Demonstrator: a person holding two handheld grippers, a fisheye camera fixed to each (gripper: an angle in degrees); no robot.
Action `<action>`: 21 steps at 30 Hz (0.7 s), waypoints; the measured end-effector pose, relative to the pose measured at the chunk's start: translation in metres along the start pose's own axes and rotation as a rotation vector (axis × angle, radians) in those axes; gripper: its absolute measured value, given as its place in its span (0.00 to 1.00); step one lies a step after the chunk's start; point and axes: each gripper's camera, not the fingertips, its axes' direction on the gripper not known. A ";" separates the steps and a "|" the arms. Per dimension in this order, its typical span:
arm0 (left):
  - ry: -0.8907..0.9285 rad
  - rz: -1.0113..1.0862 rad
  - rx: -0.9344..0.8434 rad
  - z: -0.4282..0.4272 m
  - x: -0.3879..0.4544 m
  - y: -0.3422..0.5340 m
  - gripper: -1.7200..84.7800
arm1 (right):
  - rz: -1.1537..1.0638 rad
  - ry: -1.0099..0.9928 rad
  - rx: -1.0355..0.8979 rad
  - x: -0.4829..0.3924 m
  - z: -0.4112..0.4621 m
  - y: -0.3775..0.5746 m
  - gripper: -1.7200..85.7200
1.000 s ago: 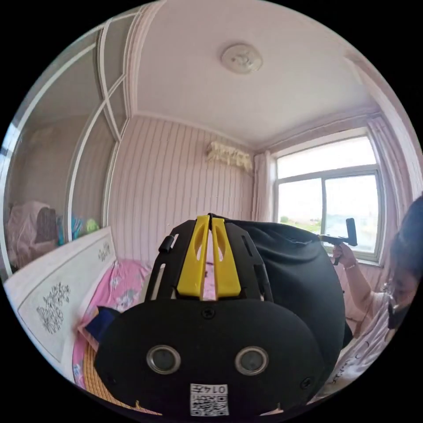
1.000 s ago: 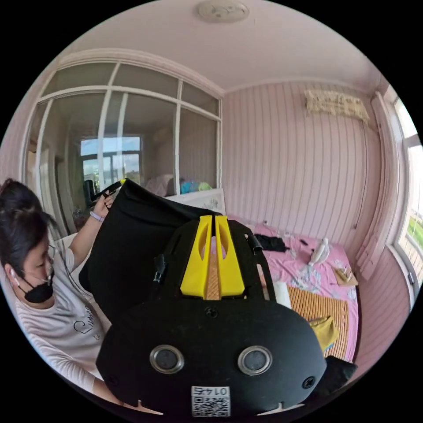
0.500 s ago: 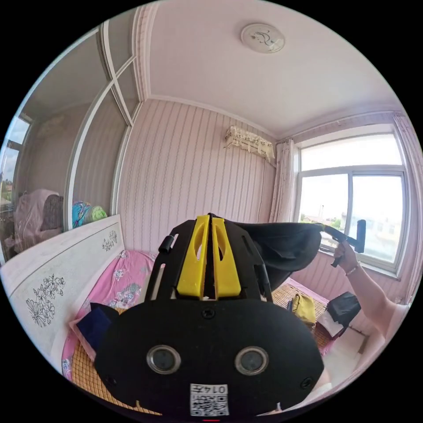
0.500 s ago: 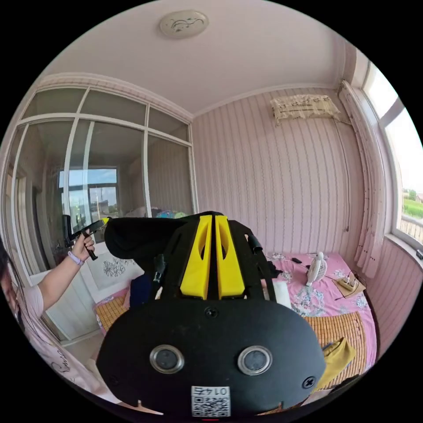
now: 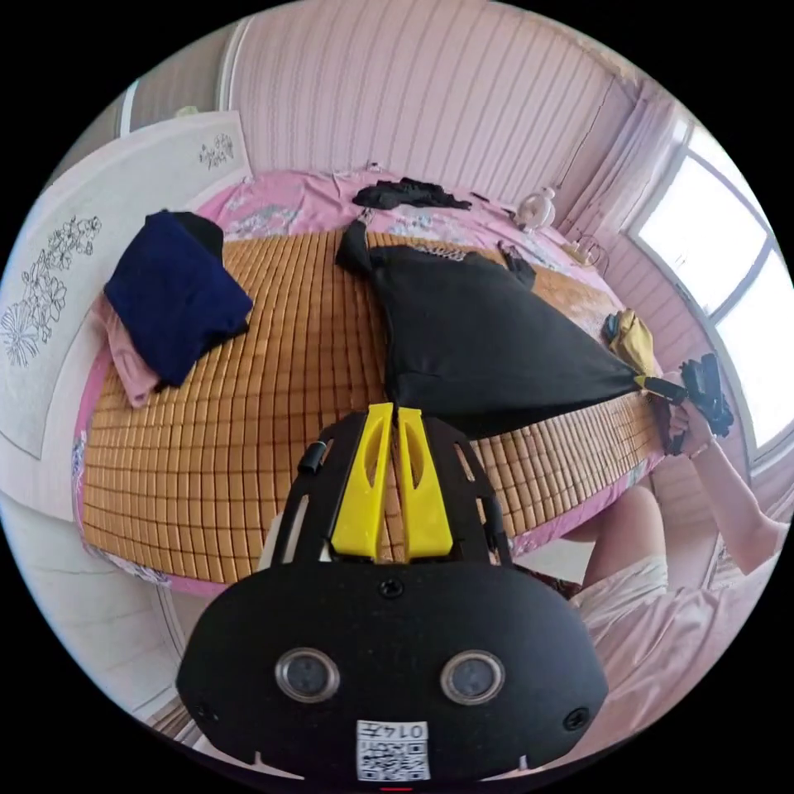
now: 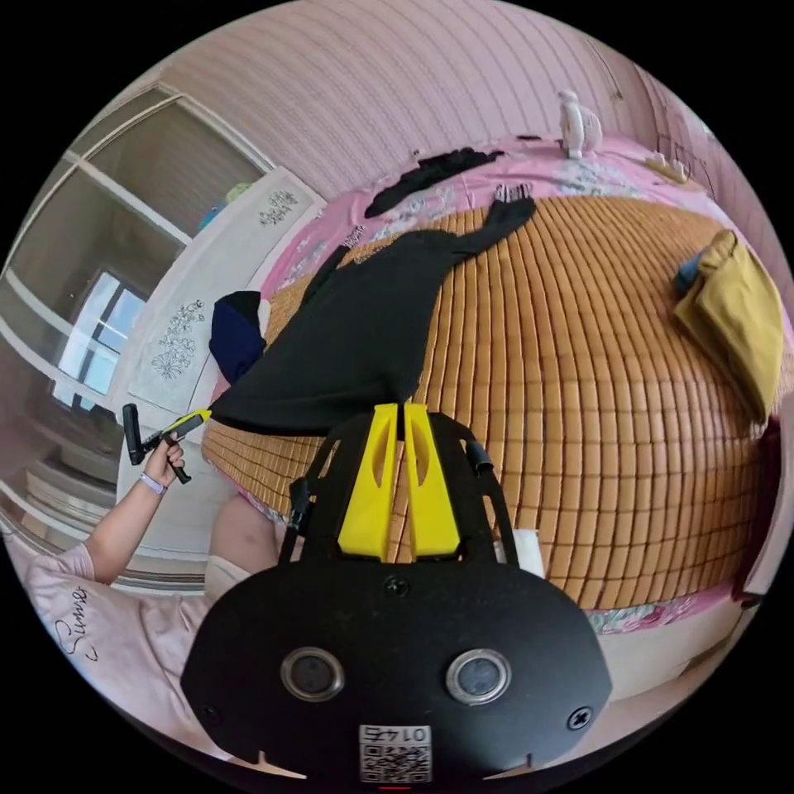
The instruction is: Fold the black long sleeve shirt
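Two corners of the black shirt [image 5: 471, 339] sit pinched in the closed left gripper [image 5: 395, 411] and right gripper [image 6: 400, 411], its body stretching toward twelve o'clock over the bamboo mat [image 5: 248, 397].

Black long sleeve shirts: one [image 5: 463, 339], spread on the mat.
Grippers: two, the left gripper [image 5: 395, 411] and the right gripper [image 6: 398, 410].
Bamboo mats: one [image 6: 595, 372].
Beds: one, with one white headboard [image 5: 74, 248].
Navy folded garments: one [image 5: 169, 294].
Mustard-yellow garments: one [image 6: 736, 318].
Small dark garments on the pink sheet: one [image 5: 405, 194].
Small white fans: one [image 6: 576, 120].
People: one, seen by an arm [image 6: 124, 517].
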 end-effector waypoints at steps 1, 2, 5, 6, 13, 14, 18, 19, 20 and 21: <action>-0.003 -0.015 -0.052 0.022 -0.002 0.017 0.01 | 0.027 -0.003 -0.041 0.011 0.015 0.012 0.02; 0.011 -0.026 -0.103 0.040 -0.002 0.032 0.01 | 0.039 0.000 -0.061 0.015 0.021 0.018 0.02; 0.030 -0.028 -0.179 0.066 -0.001 0.060 0.01 | 0.053 0.035 -0.144 0.030 0.040 0.042 0.02; 0.039 -0.026 -0.191 0.070 0.000 0.064 0.01 | 0.048 0.050 -0.170 0.033 0.042 0.050 0.02; 0.036 0.056 -0.258 0.083 0.011 0.092 0.01 | 0.035 0.026 -0.208 0.044 0.034 0.072 0.02; 0.026 0.070 -0.277 0.085 0.013 0.096 0.01 | 0.027 0.031 -0.216 0.043 0.034 0.074 0.02; 0.028 0.070 -0.296 0.088 0.017 0.114 0.01 | -0.015 0.039 -0.287 0.036 0.038 0.082 0.03; 0.039 0.064 -0.293 0.089 0.018 0.121 0.01 | -0.026 0.044 -0.308 0.034 0.039 0.085 0.03; 0.050 0.049 -0.289 0.089 0.018 0.128 0.01 | -0.032 0.047 -0.317 0.033 0.040 0.086 0.03; 0.057 0.034 -0.285 0.089 0.017 0.131 0.01 | -0.044 0.055 -0.336 0.032 0.041 0.089 0.03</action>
